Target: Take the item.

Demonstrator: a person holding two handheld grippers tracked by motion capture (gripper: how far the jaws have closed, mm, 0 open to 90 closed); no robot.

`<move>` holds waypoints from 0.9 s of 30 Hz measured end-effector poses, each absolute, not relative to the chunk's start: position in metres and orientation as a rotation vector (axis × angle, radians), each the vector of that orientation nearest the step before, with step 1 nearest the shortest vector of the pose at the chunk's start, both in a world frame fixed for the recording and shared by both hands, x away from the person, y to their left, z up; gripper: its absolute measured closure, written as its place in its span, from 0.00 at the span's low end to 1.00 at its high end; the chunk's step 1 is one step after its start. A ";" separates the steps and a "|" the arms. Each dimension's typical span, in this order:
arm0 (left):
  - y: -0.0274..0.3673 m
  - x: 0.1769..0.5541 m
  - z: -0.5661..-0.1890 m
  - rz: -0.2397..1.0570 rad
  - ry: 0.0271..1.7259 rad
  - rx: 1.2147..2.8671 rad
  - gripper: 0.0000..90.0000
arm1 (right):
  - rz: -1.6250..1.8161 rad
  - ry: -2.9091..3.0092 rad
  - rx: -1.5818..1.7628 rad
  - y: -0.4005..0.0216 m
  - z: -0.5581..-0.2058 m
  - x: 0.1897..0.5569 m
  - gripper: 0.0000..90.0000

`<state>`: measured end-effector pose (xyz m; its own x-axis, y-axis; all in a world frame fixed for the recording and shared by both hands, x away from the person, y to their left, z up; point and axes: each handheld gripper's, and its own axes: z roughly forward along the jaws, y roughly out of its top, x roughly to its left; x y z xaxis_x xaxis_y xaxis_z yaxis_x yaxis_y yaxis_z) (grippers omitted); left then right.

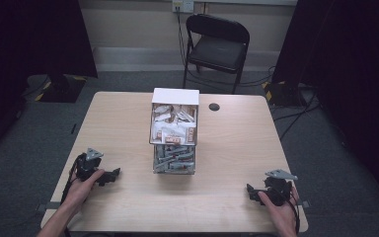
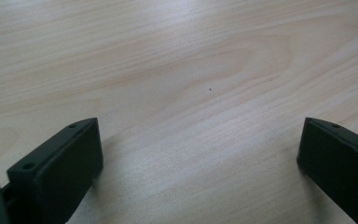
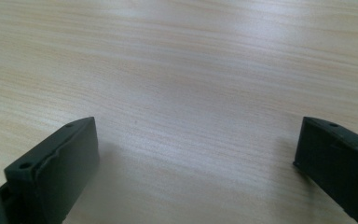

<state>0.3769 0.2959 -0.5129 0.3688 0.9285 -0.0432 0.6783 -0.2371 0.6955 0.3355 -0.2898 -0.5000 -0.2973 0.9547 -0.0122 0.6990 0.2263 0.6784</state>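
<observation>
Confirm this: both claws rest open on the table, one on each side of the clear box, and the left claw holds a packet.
Not quite. The left claw holds nothing: the left gripper view shows bare table between its open jaws. The right claw is open too, with the clear box between them.

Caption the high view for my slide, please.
Two open grippers, left and right, rest on table flanking packet box.

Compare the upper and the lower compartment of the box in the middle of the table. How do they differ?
The upper compartment has white walls and holds white packets with brown print; the lower compartment has clear walls and holds grey packets. The upper compartment looks taller and tilts its open face toward the person; the lower compartment is shorter and nearer the person. Both are full and stand midway between the left gripper and the right gripper.
</observation>
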 end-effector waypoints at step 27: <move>0.295 0.377 -0.513 0.507 1.381 2.002 0.00 | 0.891 2.098 1.522 -0.284 -0.490 0.338 0.21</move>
